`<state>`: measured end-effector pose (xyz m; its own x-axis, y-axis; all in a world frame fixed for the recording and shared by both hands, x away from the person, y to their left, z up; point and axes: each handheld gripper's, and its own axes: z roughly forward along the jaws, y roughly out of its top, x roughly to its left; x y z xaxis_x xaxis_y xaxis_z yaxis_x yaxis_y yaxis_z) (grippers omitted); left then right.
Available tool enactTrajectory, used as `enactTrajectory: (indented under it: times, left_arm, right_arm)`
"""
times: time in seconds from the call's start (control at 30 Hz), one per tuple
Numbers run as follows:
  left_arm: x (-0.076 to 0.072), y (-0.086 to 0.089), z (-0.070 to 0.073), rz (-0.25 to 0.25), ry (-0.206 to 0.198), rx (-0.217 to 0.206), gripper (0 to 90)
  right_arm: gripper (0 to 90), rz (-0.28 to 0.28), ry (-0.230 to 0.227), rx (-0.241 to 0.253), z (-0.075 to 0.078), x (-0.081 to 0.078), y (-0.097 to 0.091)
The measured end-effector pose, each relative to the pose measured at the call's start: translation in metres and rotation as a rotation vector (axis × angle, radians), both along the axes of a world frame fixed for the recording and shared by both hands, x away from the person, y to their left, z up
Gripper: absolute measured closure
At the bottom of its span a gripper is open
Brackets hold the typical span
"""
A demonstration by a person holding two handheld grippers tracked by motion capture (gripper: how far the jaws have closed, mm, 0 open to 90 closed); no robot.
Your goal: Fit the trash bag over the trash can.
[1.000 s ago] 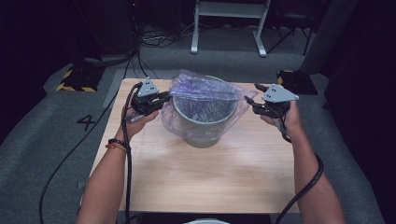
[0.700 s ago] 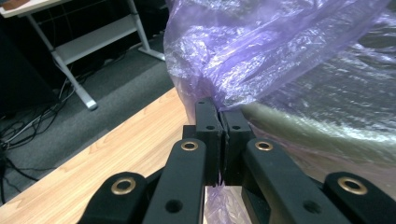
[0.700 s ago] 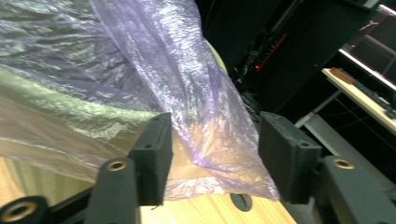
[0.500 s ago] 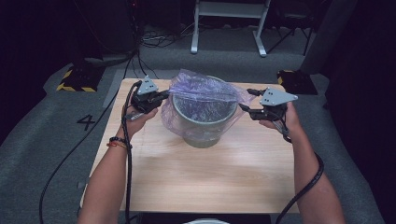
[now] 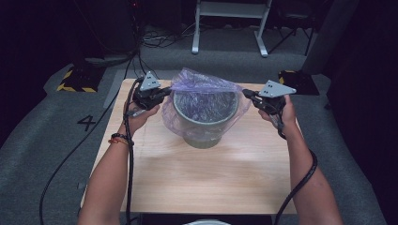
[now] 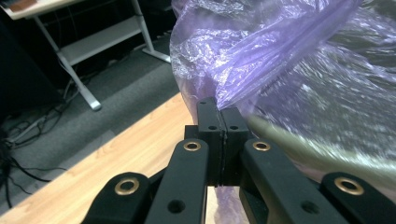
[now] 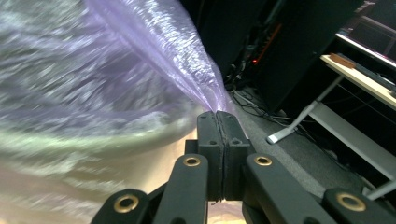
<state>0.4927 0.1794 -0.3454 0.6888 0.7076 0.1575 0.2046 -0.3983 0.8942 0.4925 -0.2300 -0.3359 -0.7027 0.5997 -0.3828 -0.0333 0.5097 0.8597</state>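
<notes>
I see the table [image 5: 197, 173], a pale wood board, and near its far middle stands the bin [image 5: 202, 123], round and grey-green. The bag [image 5: 206, 91] is thin purple plastic, wrinkled and shiny; it lines the bin and hangs over its rim, and its top edge is stretched between my two grippers.

My left gripper [image 5: 166, 92] is at the bin's left side. Its jaws are closed on the bag's edge, and the film comes out from between the fingertips [image 6: 208, 108]. My right gripper [image 5: 246, 93] is at the bin's right side; its jaws have just been closing and now pinch the other edge, with the film drawn into a narrow fold that meets the black fingers [image 7: 209, 120].

The high view shows both hands level with the rim and the bag pulled wide over the opening. The left gripper view gives the film's crinkles and the bin's rim [image 6: 299, 144] close by. In the right gripper view the bag [image 7: 93, 79] is blurred.
</notes>
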Motion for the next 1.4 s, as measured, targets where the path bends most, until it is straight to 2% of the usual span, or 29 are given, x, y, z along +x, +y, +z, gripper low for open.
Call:
enactTrajectory:
  times: [0.03, 0.1, 0.17, 0.27, 0.3, 0.37, 0.43, 0.47, 0.53, 0.57, 0.6, 0.63, 0.7, 0.73, 0.77, 0.8, 0.83, 0.93, 1.0, 1.03, 1.07, 1.1, 1.13, 1.17, 1.3, 1.33, 1.4]
  left_arm:
    - [0.001, -0.001, 0.0, 0.002, -0.002, 0.002, 89.7]
    - [0.005, -0.003, 0.0, 0.009, -0.002, -0.013, 89.6]
    - [0.007, -0.004, 0.0, 0.019, -0.005, -0.01, 89.6]
    - [0.013, -0.006, -0.002, 0.044, 0.002, -0.008, 89.7]
    - [0.015, -0.006, -0.003, 0.053, 0.006, -0.01, 89.7]
    - [0.02, -0.008, -0.006, 0.064, 0.017, -0.009, 89.7]
    - [0.023, -0.009, -0.008, 0.068, 0.026, -0.007, 89.7]
    - [0.028, -0.011, -0.014, 0.076, 0.053, -0.003, 89.7]
    - [0.033, -0.012, -0.02, 0.08, 0.08, -0.005, 89.7]
    - [0.033, -0.012, -0.02, 0.08, 0.08, -0.005, 89.7]
    - [0.035, -0.013, -0.023, 0.082, 0.094, -0.005, 89.7]
    - [0.038, -0.014, -0.027, 0.08, 0.116, -0.025, 89.7]
    - [0.039, -0.014, -0.029, 0.08, 0.121, -0.035, 89.7]
    - [0.041, -0.015, -0.031, 0.072, 0.138, -0.049, 89.7]
    - [0.041, -0.015, -0.031, 0.072, 0.138, -0.049, 89.7]
    - [0.043, -0.016, -0.032, 0.063, 0.161, -0.057, 89.6]
    - [0.043, -0.016, -0.032, 0.063, 0.161, -0.057, 89.6]
    - [0.045, -0.017, -0.036, 0.071, 0.187, -0.089, 89.2]
    - [0.046, -0.016, -0.037, 0.078, 0.195, -0.089, 88.5]
    - [0.047, -0.017, -0.039, 0.099, 0.203, -0.068, 79.7]
    - [0.048, -0.016, -0.04, 0.129, 0.204, -0.057, 79.7]
    - [0.048, -0.014, -0.042, 0.133, 0.213, -0.082, 74.4]
    - [0.049, -0.012, -0.044, 0.126, 0.22, -0.109, 77.2]
    - [0.048, -0.011, -0.045, 0.105, 0.217, -0.117, 81.1]
    - [0.048, -0.015, -0.043, 0.077, 0.196, -0.1, 89.3]
    - [0.05, -0.018, -0.044, 0.075, 0.195, -0.083, 89.5]
    - [0.053, -0.02, -0.045, 0.065, 0.199, -0.087, 89.7]
  right_arm:
    - [90.0, -0.025, 0.006, 0.036, 0.001, 0.004, -0.001]
    - [90.0, -0.054, 0.004, 0.061, 0.002, 0.008, 0.0]
    - [89.2, -0.082, 0.009, 0.086, 0.001, 0.011, 0.001]
    - [89.0, -0.127, 0.016, 0.095, -0.001, 0.018, 0.006]
    - [89.0, -0.127, 0.016, 0.095, -0.001, 0.018, 0.006]
    - [89.4, -0.159, 0.038, 0.101, -0.005, 0.026, 0.01]
    - [89.6, -0.166, 0.048, 0.109, -0.006, 0.028, 0.011]
    - [89.8, -0.177, 0.079, 0.12, -0.01, 0.034, 0.012]
    - [90.0, -0.195, 0.107, 0.115, -0.017, 0.039, 0.013]
    - [90.0, -0.202, 0.124, 0.117, -0.021, 0.042, 0.014]
    - [90.0, -0.202, 0.124, 0.117, -0.021, 0.042, 0.014]
    - [90.0, -0.204, 0.152, 0.116, -0.028, 0.046, 0.015]
    - [90.0, -0.2, 0.169, 0.124, -0.031, 0.047, 0.015]
    - [90.0, -0.197, 0.204, 0.14, -0.036, 0.049, 0.016]
    - [90.0, -0.197, 0.204, 0.14, -0.036, 0.049, 0.016]
    - [90.0, -0.195, 0.224, 0.14, -0.041, 0.05, 0.018]
    - [90.0, -0.192, 0.233, 0.141, -0.043, 0.051, 0.018]
    - [90.0, -0.188, 0.255, 0.154, -0.047, 0.051, 0.019]
    - [90.0, -0.184, 0.26, 0.161, -0.049, 0.051, 0.019]
    - [90.0, -0.191, 0.262, 0.149, -0.051, 0.051, 0.02]
    - [90.0, -0.191, 0.262, 0.149, -0.051, 0.051, 0.02]
    - [90.0, -0.192, 0.264, 0.145, -0.053, 0.051, 0.021]
    - [90.0, -0.193, 0.271, 0.154, -0.055, 0.051, 0.02]
    - [90.0, -0.191, 0.272, 0.161, -0.057, 0.051, 0.019]
    - [90.0, -0.195, 0.284, 0.159, -0.06, 0.053, 0.019]
    - [90.0, -0.202, 0.286, 0.157, -0.062, 0.055, 0.019]
    - [90.0, -0.206, 0.293, 0.166, -0.063, 0.057, 0.018]
